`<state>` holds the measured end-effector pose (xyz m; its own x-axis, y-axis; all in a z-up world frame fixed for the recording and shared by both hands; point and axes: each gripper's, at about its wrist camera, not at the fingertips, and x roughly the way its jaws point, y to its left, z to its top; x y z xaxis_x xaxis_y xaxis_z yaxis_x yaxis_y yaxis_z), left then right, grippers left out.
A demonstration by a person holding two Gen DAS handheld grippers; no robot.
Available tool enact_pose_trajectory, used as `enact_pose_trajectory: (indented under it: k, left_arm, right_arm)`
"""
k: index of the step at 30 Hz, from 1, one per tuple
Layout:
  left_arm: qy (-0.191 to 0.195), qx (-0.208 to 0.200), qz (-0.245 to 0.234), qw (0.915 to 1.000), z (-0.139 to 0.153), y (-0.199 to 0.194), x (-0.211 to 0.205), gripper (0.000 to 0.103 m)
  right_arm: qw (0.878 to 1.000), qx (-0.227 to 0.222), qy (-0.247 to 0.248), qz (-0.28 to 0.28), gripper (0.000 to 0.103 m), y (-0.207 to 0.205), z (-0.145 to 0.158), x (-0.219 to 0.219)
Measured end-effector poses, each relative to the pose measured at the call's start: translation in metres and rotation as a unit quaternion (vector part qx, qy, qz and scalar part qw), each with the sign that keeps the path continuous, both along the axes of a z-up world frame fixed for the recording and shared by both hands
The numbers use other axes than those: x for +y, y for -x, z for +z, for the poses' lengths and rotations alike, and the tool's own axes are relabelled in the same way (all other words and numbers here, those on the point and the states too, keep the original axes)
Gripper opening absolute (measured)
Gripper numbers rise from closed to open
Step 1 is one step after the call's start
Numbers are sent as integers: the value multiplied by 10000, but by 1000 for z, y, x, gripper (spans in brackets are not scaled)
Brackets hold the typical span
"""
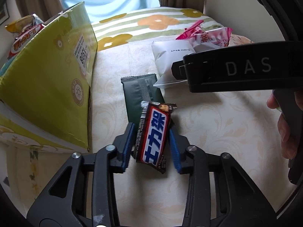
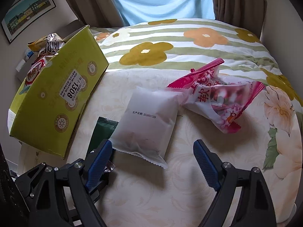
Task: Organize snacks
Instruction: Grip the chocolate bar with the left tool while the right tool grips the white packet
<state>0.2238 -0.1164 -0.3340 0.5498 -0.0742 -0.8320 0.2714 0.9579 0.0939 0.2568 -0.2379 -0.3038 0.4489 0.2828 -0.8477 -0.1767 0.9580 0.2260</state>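
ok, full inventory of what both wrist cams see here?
chocolate bar: 1, brown wrapper with blue lettering, between the left fingers, above the dark green packet
dark green packet: 1, flat on the bed beside the box
white packet: 1, frosted white, mid-bed
pink packets: looks like 2, pink and white, right of the white packet
box: 1, yellow-green cardboard, left, snack bags inside
bedspread: cream floral
quilt: striped, flowered, far end
picture: 1, framed, left wall
left hand-held gripper: shut on the chocolate bar
right hand-held gripper: open, near the white packet
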Motion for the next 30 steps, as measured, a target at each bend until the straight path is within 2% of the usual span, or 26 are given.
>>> enact_pose_trajectory:
  k: [14,23,30]
  left_arm:
    - [118,-17,-30,9999,13,3,7,26]
    - [156,48,221,9996,21,11,32,26]
    - [148,136,273,9994,15,11,43,26]
  right_arm:
    - [9999,74,-75,-128,85,-2,5,1]
    - [9988,323,-208,-294,85,-22,-1,14]
    - [9963,411,126,-743,85,-43,-16,28]
